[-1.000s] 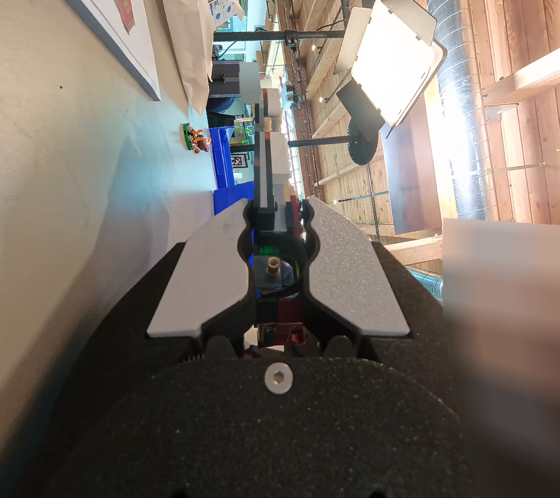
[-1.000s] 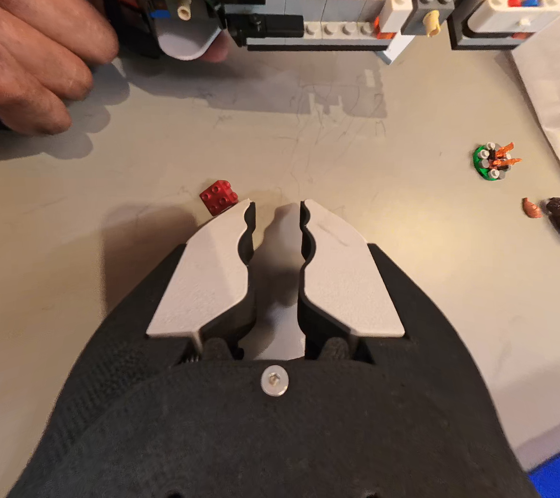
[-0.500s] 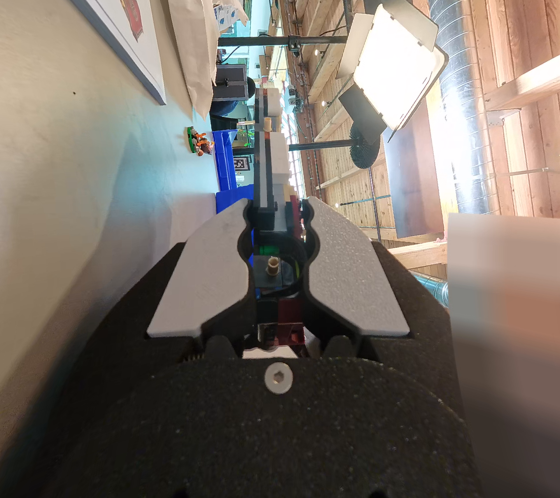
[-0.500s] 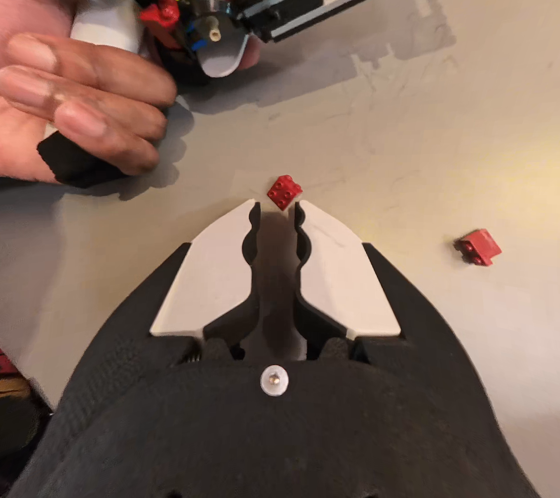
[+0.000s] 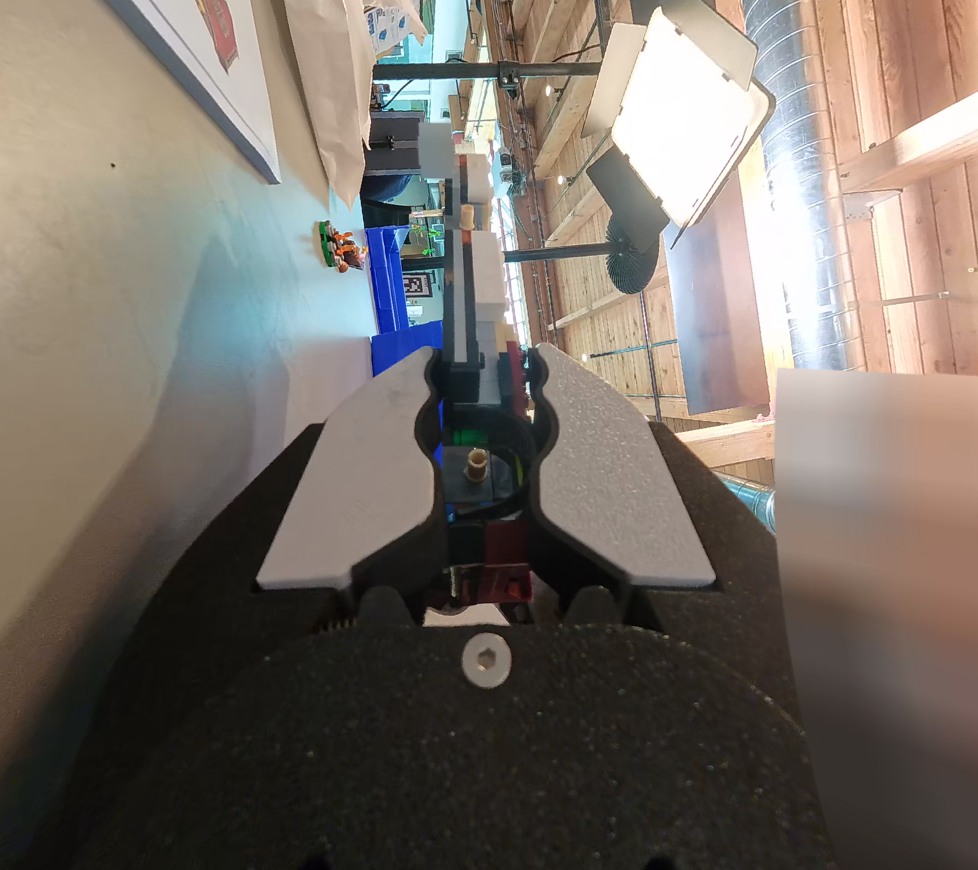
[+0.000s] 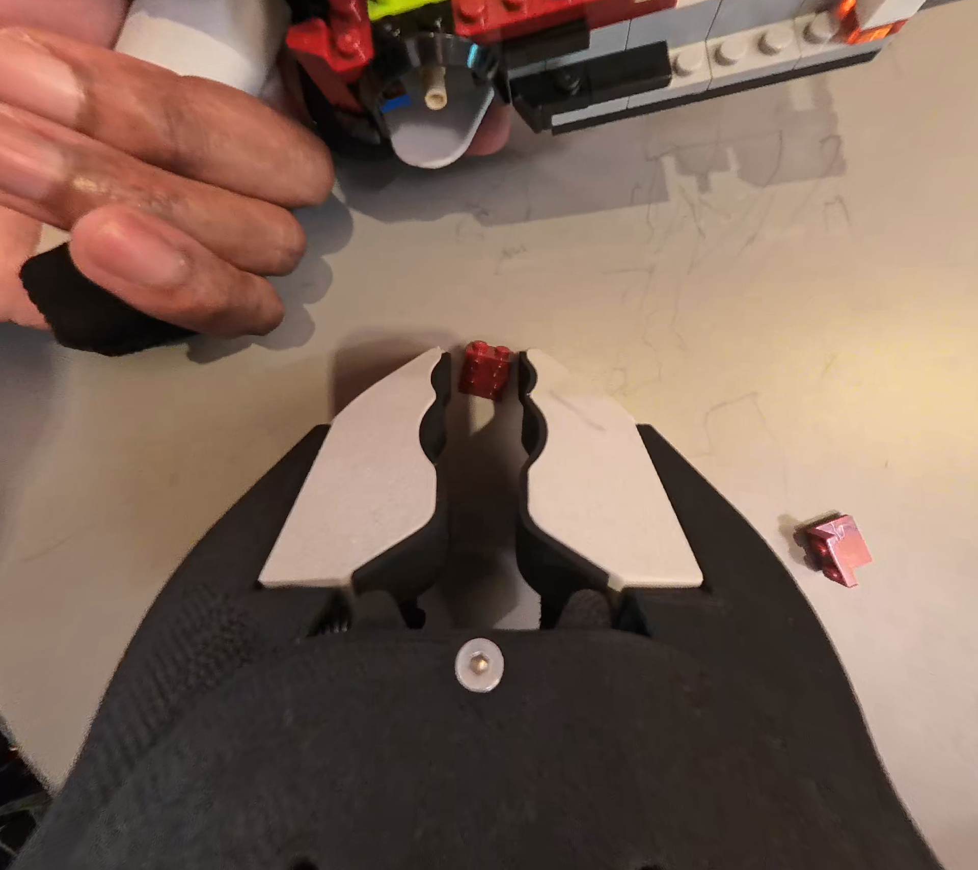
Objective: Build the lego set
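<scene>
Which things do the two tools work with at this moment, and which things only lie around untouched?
In use:
- left tool, clamped on the brick model
- right tool, with the small red brick between its fingers

Lying about:
- dark red piece
- green round piece
- blue bin
- white paper bag

In the left wrist view, a grey table (image 5: 106,315) carries a white printed sheet (image 5: 159,24), crumpled white paper (image 5: 328,51), and a small green round brick base with orange pieces (image 5: 338,249) just beside blue plastic bins (image 5: 389,283). Beyond them a lit panel lamp (image 5: 682,125) hangs near a silver duct (image 5: 794,156) under wooden boards (image 5: 910,51). In the right wrist view, a loose dark-red piece (image 6: 839,553) lies on the tabletop.
</scene>
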`<state>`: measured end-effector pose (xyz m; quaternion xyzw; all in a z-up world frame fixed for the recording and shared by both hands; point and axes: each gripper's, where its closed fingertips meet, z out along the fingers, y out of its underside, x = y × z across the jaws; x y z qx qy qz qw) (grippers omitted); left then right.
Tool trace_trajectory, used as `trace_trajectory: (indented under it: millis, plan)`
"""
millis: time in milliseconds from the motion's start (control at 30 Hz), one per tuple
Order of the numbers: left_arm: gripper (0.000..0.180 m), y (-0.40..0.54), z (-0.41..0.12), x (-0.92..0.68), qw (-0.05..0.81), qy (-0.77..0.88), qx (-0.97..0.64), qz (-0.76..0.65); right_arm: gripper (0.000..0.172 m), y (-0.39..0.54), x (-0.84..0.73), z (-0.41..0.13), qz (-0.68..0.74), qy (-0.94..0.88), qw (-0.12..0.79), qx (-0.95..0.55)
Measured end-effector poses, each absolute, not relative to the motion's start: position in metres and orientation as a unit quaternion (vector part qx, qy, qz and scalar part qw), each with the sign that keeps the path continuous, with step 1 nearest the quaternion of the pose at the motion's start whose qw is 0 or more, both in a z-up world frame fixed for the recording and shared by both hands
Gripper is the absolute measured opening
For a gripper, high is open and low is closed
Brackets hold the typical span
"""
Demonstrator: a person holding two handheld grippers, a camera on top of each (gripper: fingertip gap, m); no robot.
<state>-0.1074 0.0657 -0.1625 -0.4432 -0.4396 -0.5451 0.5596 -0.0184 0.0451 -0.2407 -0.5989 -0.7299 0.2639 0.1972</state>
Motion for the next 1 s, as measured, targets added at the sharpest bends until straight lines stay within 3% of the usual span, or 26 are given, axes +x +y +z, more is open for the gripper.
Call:
trace_trajectory:
  millis: [300,600,1000]
  plan:
    - [0.03,0.067,-0.165,-0.105,0.553,-0.444,-0.444,-0.547,0.016,0.047,-0.016,-0.234,0.289,-0.744,0.205,-0.567]
    - [0.03,0.069,-0.163,-0.096,0.533,-0.448,-0.418,-0.584,0.016,0.069,-0.043,-0.144,0.406,-0.696,0.347,-0.48]
    - [0.03,0.07,-0.161,-0.087,0.515,-0.452,-0.393,-0.613,0.016,0.061,-0.06,-0.151,0.42,-0.711,0.309,-0.472]
